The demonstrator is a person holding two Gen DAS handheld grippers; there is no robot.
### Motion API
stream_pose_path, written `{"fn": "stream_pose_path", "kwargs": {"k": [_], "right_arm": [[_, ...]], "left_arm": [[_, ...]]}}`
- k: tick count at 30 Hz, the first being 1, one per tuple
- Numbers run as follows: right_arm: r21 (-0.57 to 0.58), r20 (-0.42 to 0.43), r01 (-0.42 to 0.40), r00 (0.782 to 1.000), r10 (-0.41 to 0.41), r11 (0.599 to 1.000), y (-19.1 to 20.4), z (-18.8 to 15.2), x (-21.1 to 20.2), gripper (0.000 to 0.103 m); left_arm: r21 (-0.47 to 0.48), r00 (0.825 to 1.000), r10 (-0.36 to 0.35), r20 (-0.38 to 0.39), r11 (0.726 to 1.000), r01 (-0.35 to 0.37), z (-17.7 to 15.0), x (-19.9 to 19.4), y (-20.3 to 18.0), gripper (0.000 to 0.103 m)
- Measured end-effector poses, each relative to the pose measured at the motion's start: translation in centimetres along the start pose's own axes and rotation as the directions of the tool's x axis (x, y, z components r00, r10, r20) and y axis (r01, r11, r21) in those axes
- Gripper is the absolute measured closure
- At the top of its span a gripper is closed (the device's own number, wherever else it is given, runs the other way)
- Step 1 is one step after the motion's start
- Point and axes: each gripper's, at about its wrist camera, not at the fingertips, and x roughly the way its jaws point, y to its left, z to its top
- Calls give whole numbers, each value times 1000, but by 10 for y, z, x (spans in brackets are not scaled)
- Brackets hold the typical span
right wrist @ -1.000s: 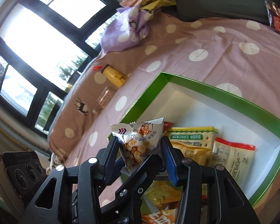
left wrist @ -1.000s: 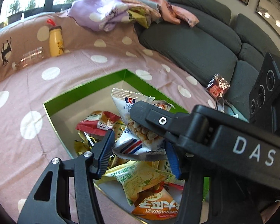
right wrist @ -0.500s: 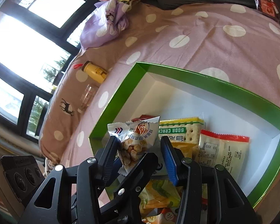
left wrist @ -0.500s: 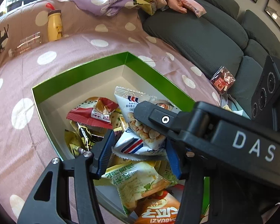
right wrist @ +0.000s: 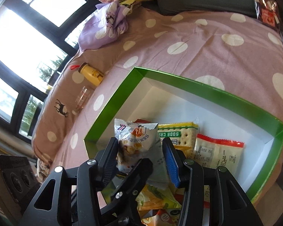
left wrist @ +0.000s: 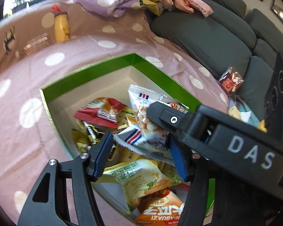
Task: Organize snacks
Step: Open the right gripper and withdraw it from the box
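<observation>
We hold a white snack bag (right wrist: 136,141) above the green box (right wrist: 207,90), which sits on the dotted cloth (right wrist: 207,43). Our right gripper (right wrist: 141,154) has its jaws closed on the bag. Our left gripper (left wrist: 139,154) has just been opening its jaws; the lower end of the same bag (left wrist: 141,137) is between them, but the left pad stands apart from it. Other snacks (left wrist: 141,177) lie in the box.

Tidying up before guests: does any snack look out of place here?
Yes: a red snack packet lies outside the green box, on the spotted cover by the grey sofa, while the other packets sit in the box.
</observation>
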Motion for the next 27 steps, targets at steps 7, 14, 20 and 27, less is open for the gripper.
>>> {"fn": "stream_pose_path", "kwargs": {"k": [7, 14, 20, 27], "right_arm": [[-38, 74, 8, 997, -5, 999, 8, -1, -29, 37], [-89, 133, 3, 991, 9, 996, 25, -8, -59, 23], [-128, 156, 58, 987, -38, 990, 37, -14, -72, 21], [-139, 171, 103, 982, -78, 985, 40, -17, -79, 21]], "left_arm": [[35, 988, 113, 102, 992, -117, -2, -37, -5, 11], [-11, 978, 159, 133, 987, -159, -9, -70, 2, 1], [-38, 971, 190, 147, 982, -186, -14, -91, 5, 1], [-62, 973, 190, 129, 981, -183, -20, -97, 8, 1]]}}
